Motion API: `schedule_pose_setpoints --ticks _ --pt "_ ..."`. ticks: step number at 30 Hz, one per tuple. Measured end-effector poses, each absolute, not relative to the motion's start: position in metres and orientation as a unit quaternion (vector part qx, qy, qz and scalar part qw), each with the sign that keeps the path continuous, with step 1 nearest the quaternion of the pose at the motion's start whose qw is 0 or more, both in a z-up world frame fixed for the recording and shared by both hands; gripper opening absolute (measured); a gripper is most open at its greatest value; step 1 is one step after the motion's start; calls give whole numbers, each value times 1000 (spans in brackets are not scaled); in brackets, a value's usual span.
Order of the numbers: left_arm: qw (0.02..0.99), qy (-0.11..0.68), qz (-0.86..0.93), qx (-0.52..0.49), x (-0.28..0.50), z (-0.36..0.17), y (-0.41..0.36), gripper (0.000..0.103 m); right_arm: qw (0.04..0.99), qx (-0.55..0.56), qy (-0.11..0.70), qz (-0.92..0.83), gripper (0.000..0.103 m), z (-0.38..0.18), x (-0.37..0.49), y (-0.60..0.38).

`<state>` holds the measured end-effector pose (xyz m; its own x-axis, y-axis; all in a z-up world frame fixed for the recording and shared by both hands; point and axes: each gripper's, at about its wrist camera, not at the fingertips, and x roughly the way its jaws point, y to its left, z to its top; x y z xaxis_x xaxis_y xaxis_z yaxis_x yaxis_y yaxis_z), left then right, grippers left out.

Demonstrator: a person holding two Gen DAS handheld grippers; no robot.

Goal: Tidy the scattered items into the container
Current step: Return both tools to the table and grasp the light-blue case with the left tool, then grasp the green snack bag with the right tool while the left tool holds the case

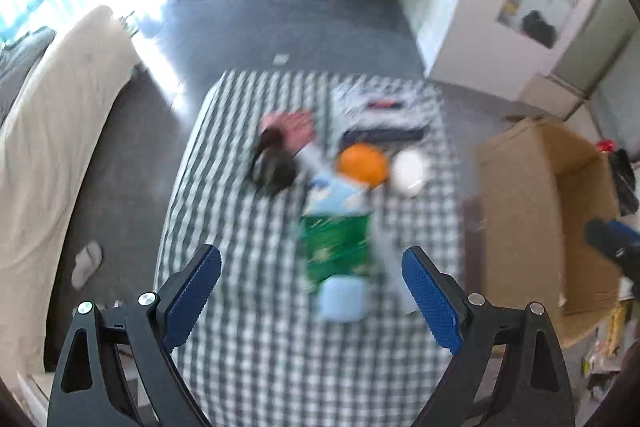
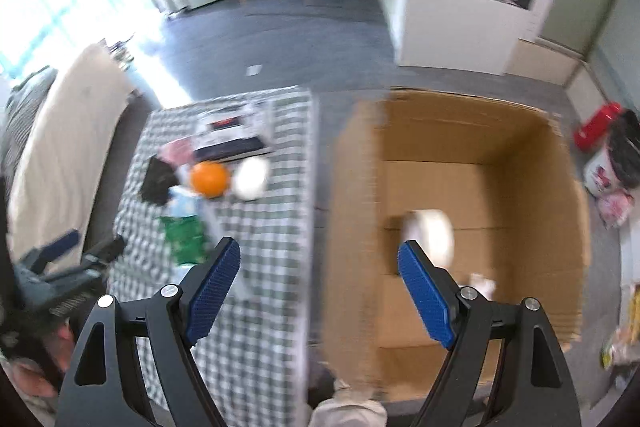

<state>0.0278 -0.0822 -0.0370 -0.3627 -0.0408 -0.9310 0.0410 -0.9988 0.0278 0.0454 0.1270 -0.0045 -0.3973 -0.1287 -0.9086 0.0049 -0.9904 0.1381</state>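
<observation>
Two large things fill the views — a checked table [image 1: 260, 347] and an open cardboard box [image 2: 520, 187] beside its right edge, a white object [image 2: 434, 231] inside. Mid-table: green packet [image 1: 336, 243], orange ball [image 1: 362, 165]. Left gripper [image 1: 312, 291] and right gripper [image 2: 320, 291] — both spread, empty.

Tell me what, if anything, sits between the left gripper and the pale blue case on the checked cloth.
Nothing visible does. The left gripper has its jaws open with nothing in them, and the pale blue case lies on the checked cloth in the gap between them, the nearest item. The green packet lies beyond it.
</observation>
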Motion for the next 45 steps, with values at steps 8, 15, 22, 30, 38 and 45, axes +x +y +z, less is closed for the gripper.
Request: schedule_pose_setpoints --ticks 8,15,22,30,38,45 --pt "-22 -22 -817 575 48 -105 -76 94 77 580 -28 -810 81 -52 38 63" --pt "-45 -18 -809 585 44 -149 -62 94 59 600 -6 -798 81 -75 34 69" --pt "-41 -10 -808 587 38 -163 -69 82 51 602 -6 -797 81 -79 24 70" --pt "-40 -4 -814 580 45 -152 -83 54 67 603 -11 -794 81 -86 19 53" --pt "-9 16 -816 578 54 -138 -116 53 123 607 -13 -785 81 -108 9 14" --pt "19 25 -820 572 59 -128 -147 53 144 625 5 -767 81 -141 5 -22"
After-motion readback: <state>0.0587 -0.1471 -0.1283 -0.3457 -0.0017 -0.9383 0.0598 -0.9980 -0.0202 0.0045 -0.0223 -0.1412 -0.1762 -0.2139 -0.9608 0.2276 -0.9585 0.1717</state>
